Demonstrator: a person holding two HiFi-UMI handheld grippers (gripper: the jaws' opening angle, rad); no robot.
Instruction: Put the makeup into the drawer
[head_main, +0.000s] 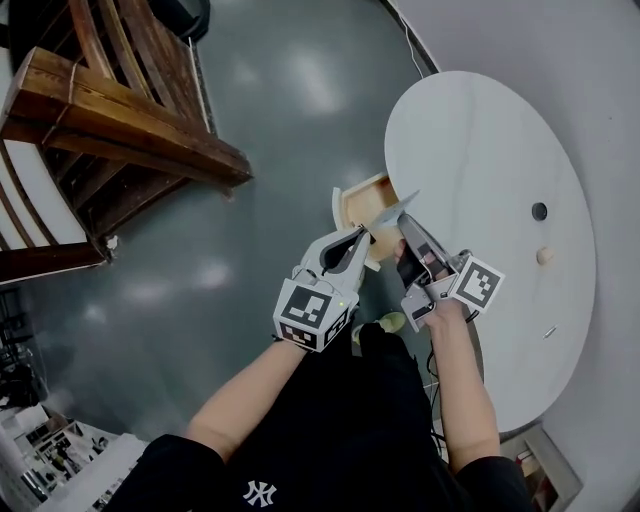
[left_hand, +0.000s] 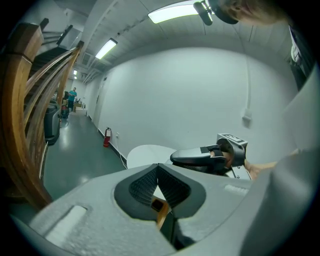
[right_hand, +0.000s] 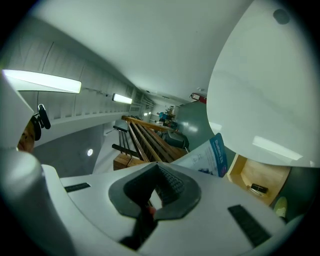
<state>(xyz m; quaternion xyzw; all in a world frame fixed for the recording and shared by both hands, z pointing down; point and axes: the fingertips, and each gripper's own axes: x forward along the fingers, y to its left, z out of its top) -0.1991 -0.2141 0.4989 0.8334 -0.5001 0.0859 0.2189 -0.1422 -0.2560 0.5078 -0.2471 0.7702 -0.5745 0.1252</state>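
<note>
Containers: one wooden drawer (head_main: 352, 200) stands pulled out from under the left edge of the white table (head_main: 480, 150), as the head view shows it. In the right gripper view the drawer (right_hand: 248, 173) is open, and a small dark makeup tube (right_hand: 258, 188) lies flat on its floor, close to one side wall. I see nothing else inside. A printed sheet with a blue band (right_hand: 212, 156) rises beside the drawer's near wall; I cannot tell what supports it.

Position of the makeup: it lies inside the drawer, below and to the right of my right hand-held gripper (right_hand: 159, 176) in that gripper's own view. It is clear of the jaws and touches neither of them. The left gripper view does not show it.

Grippers: my right hand-held gripper (head_main: 403, 232) is pressed together, pad against pad, with nothing pinched between. It hovers beside the drawer's open front. My left hand-held gripper (left_hand: 158, 172) likewise has its tips meeting and holds nothing. In the head view the left hand-held gripper (head_main: 362, 235) sits just beside the right one, both at the drawer's front edge. Neither touches the table.
</note>
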